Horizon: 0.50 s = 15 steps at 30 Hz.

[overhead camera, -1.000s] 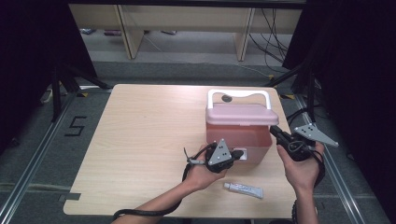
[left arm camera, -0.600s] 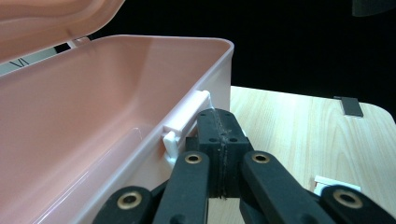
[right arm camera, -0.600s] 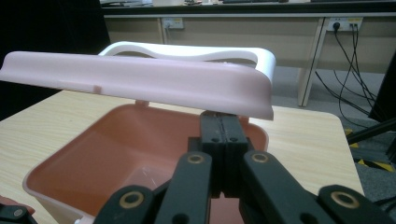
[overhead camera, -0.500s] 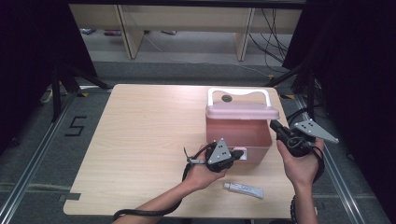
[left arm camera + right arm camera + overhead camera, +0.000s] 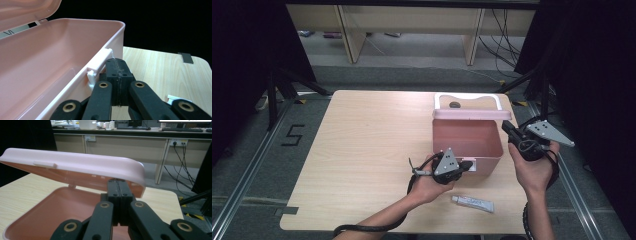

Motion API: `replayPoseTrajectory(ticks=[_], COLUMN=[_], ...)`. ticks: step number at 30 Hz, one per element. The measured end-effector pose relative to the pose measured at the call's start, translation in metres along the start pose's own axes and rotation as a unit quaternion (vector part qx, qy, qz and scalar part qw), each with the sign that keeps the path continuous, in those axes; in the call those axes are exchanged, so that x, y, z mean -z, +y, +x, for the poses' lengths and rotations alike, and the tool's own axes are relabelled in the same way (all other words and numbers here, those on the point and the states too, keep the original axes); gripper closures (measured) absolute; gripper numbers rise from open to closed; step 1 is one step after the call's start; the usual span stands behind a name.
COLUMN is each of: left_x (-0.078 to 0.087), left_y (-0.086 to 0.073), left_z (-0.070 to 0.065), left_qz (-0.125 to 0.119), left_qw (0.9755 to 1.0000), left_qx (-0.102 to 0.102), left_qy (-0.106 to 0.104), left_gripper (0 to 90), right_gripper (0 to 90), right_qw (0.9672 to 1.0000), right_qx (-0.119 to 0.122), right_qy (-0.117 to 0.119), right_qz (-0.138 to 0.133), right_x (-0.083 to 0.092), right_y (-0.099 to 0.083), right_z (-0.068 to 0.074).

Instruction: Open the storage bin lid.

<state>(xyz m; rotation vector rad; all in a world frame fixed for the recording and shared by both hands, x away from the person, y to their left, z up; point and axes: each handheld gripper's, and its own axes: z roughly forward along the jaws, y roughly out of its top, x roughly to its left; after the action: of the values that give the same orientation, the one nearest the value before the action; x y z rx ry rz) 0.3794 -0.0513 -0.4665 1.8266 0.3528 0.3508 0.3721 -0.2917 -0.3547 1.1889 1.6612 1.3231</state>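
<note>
A pink plastic box (image 5: 467, 142) stands at the table's right, its inside bare (image 5: 70, 207). Its lid (image 5: 467, 114) is tilted up on the far hinge, white handle on top. My left gripper (image 5: 466, 165) is shut with nothing between its jaws. Its tip (image 5: 116, 62) rests against the white latch (image 5: 100, 65) on the box's front wall. My right gripper (image 5: 508, 128) is also shut on nothing. Its tip (image 5: 117, 181) sits under the right end of the raised lid (image 5: 87, 166), apparently touching it.
A small white tube (image 5: 472, 203) lies on the table (image 5: 362, 150) in front of the box, between my two forearms. The table's right edge runs close behind the right hand. Desks and cables stand beyond the far edge.
The lid has swung further up, showing more of the box's inside. The right gripper has shifted slightly up with it. The left gripper has stayed at the front latch.
</note>
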Motion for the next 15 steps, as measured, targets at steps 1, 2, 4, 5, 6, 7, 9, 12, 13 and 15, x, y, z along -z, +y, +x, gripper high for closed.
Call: replayPoseTrajectory(ticks=[1,2,4,5,6,7,9,12,13,15], left_x=[-0.0003,-0.0004,-0.0004,-0.0004,-0.0004,-0.0004,-0.0004,-0.0004,-0.0004,-0.0004], left_y=[-0.0001,-0.0001,0.0003,0.0004,0.0004,0.0006,0.0003,0.0005,0.0005,0.0005], left_z=[0.0003,0.0005,0.0008,0.001,0.0009,0.0012,0.0009,0.001,0.0009,0.0009], left_qz=[-0.002,-0.002,-0.001,-0.001,0.0,0.0,0.0,0.0,0.001,0.001], left_qw=[1.0,1.0,1.0,1.0,1.0,1.0,1.0,1.0,1.0,1.0], left_qx=[0.0,0.0,-0.002,-0.003,-0.001,-0.003,-0.001,-0.004,-0.001,-0.001], left_qy=[-0.001,-0.002,-0.003,-0.004,-0.003,-0.004,-0.003,-0.004,-0.003,-0.004], left_gripper=[89.7,89.7,89.7,89.7,89.7,89.7,89.7,89.7,89.7,89.7], right_gripper=[90.0,90.0,90.0,90.0,90.0,90.0,90.0,90.0,90.0,90.0], right_qw=[1.0,1.0,1.0,1.0,1.0,1.0,0.9999,0.9998,0.9998,0.9997], right_qx=[-0.001,-0.004,-0.001,-0.002,-0.002,-0.002,-0.003,-0.008,-0.003,-0.001], right_qy=[0.0,-0.001,-0.002,-0.002,-0.003,-0.003,-0.005,-0.007,-0.006,-0.006], right_qz=[-0.004,-0.002,-0.005,-0.007,-0.008,-0.009,-0.015,-0.017,-0.019,-0.024], right_x=[-0.0011,-0.0012,-0.0021,-0.0025,-0.0027,-0.0032,-0.005,-0.0057,-0.0063,-0.0075], right_y=[0.0004,0.001,0.0017,0.0018,0.0018,0.0016,0.001,0.0015,0.002,0.0028], right_z=[-0.0005,-0.0006,-0.0011,-0.001,-0.0011,-0.0013,-0.0014,-0.0001,-0.0004,-0.0004])
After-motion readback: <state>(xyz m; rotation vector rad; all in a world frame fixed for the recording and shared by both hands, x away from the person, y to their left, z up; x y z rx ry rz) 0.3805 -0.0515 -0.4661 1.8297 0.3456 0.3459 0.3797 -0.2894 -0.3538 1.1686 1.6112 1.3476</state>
